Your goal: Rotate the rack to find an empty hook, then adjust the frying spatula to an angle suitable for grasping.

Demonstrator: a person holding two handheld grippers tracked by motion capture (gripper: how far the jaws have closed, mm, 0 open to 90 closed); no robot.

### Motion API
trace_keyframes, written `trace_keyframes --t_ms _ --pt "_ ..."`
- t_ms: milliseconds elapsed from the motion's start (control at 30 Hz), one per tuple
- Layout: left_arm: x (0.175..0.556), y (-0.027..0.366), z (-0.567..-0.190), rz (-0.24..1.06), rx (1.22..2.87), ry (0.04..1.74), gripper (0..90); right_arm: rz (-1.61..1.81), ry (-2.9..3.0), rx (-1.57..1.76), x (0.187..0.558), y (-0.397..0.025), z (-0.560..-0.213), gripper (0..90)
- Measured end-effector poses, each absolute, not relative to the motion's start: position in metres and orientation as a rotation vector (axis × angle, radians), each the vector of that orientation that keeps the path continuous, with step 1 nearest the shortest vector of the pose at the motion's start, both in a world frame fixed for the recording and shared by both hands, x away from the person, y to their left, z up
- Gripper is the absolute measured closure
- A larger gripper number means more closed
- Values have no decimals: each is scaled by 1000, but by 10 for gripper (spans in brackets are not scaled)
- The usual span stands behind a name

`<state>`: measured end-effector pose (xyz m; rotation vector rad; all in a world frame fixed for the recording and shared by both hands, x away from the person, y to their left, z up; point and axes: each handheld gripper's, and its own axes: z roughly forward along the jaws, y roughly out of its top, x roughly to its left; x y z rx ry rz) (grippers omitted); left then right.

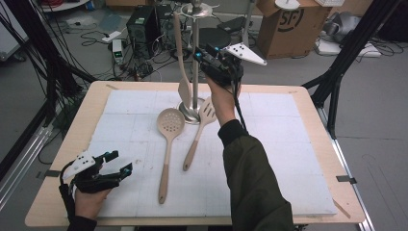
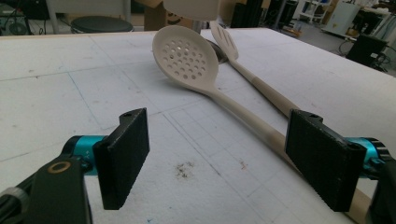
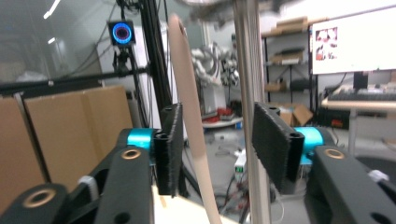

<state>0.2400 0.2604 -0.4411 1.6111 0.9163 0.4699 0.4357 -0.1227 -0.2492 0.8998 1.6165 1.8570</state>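
A beige spatula (image 1: 183, 62) hangs from a metal rack pole (image 1: 195, 72) at the back of the white mat (image 1: 279, 144). My right gripper (image 1: 198, 54) is raised beside it and open. In the right gripper view my right gripper (image 3: 217, 149) has the spatula handle (image 3: 189, 107) and the pole (image 3: 247, 70) between its jaws, the handle close to the left pad. A perforated spoon (image 1: 170, 122) and a slotted turner (image 1: 206, 111) lie on the mat. My left gripper (image 1: 122, 162) rests open at the front left, and in its own view (image 2: 219, 158) faces the spoon (image 2: 187, 58) and the turner (image 2: 224, 39).
The rack's round base (image 1: 191, 114) stands mid-back on the mat, touching both utensil heads. Beyond the wooden table (image 1: 77, 125) are cardboard boxes (image 1: 293, 24), cables and black frame legs (image 1: 337, 82) on the floor. A person's dark sleeve (image 1: 255, 183) crosses the mat's front right.
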Motion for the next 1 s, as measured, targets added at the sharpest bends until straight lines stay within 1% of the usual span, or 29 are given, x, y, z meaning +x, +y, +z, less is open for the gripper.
trace_keyframes --t_ms 233,367,667,767,867,1000 --pt "239 263 -441 473 1600 926 227 1812 1673 896 434 -128 -264 489" --pt "239 260 -441 476 1610 919 227 1801 1688 904 434 -131 -274 490" --pt "240 260 -441 475 1613 914 227 1761 1780 966 435 -132 -305 478" --pt "239 259 -441 473 1613 917 227 1760 1812 978 437 -133 -315 490" --pt "239 259 -441 475 1615 917 227 1763 1839 1001 438 -134 -323 523" --pt "239 259 -440 476 1620 914 227 1775 1862 1015 438 -136 -334 530"
